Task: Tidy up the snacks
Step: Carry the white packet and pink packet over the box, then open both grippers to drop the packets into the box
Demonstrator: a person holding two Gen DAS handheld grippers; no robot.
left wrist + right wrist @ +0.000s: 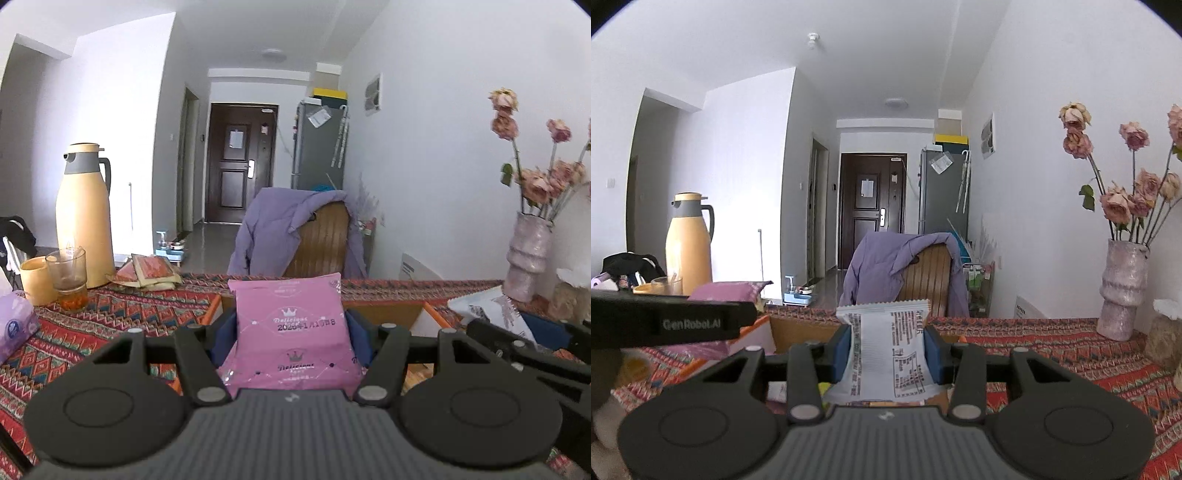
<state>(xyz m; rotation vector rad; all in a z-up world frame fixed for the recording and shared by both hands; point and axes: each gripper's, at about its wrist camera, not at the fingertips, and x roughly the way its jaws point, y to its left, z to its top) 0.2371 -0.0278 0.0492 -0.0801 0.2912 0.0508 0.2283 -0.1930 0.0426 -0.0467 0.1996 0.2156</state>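
My left gripper (291, 328) is shut on a pink snack packet (291, 332) that stands upright between its blue pads, lifted over an open cardboard box (384, 312) with orange edges. My right gripper (887, 349) is shut on a white snack packet (888, 350) with dark print, also held upright above the same box (801, 328). The left gripper's black body (672, 325) crosses the left side of the right wrist view, with the pink packet (731, 291) beyond it. In the left wrist view the right gripper (532, 343) shows at the right edge with its white packet (487, 310).
A patterned red cloth (110, 325) covers the table. At the left stand a yellow thermos (85, 218), a glass (70, 273), a yellow cup (35, 280), flat red packets (147, 273) and a purple tissue pack (14, 325). A vase of dried roses (1123, 288) stands right. A chair with a purple jacket (291, 229) is behind.
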